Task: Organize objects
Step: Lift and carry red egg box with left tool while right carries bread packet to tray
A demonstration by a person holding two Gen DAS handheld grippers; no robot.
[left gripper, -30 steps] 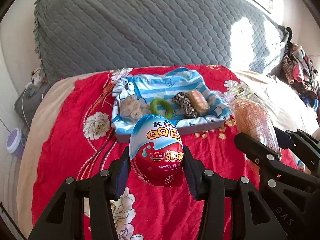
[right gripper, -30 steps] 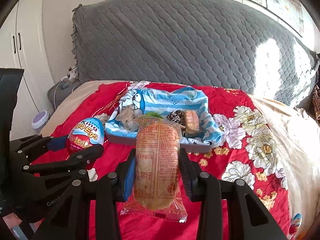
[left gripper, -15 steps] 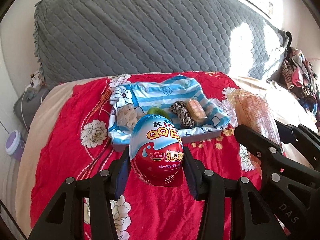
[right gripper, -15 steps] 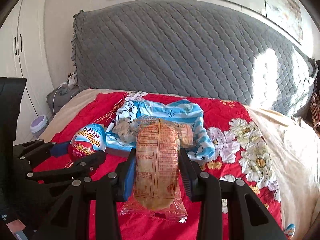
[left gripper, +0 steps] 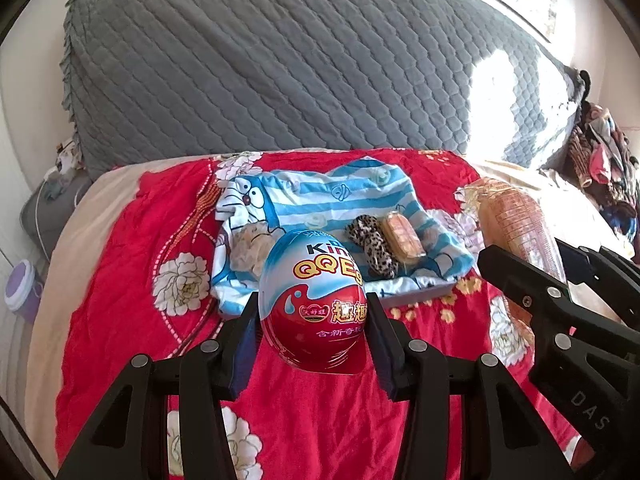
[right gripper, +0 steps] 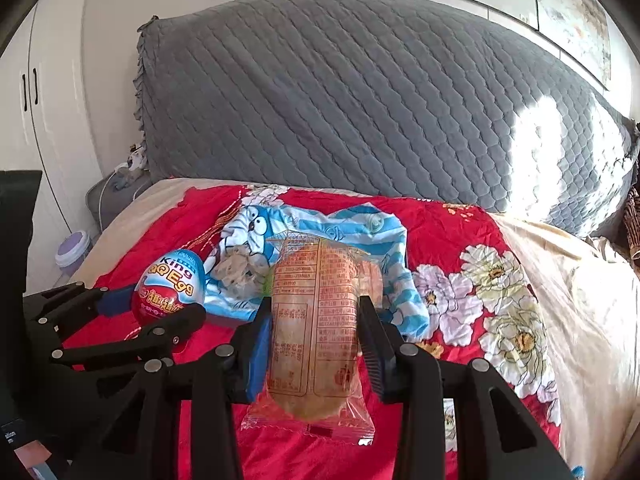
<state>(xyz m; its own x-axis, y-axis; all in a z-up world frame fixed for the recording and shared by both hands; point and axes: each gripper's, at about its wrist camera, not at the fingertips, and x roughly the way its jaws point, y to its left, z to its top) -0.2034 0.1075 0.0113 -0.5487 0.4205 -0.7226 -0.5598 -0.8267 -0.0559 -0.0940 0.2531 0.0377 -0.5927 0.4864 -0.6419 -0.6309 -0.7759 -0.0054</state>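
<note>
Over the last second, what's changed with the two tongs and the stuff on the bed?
Both tongs have pulled back from the tray, which now looks farther off. Grips are unchanged: left tongs still clamp the toy egg, right tongs still clamp the wrapped pastry. Tray contents stayed put.

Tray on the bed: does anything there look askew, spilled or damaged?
Nothing spilled or damaged. The striped cartoon cloth lining the tray is rumpled and spills over its near-left edge onto the red bedspread. The leopard-print item and small wrapped cake lie neatly side by side.
</note>
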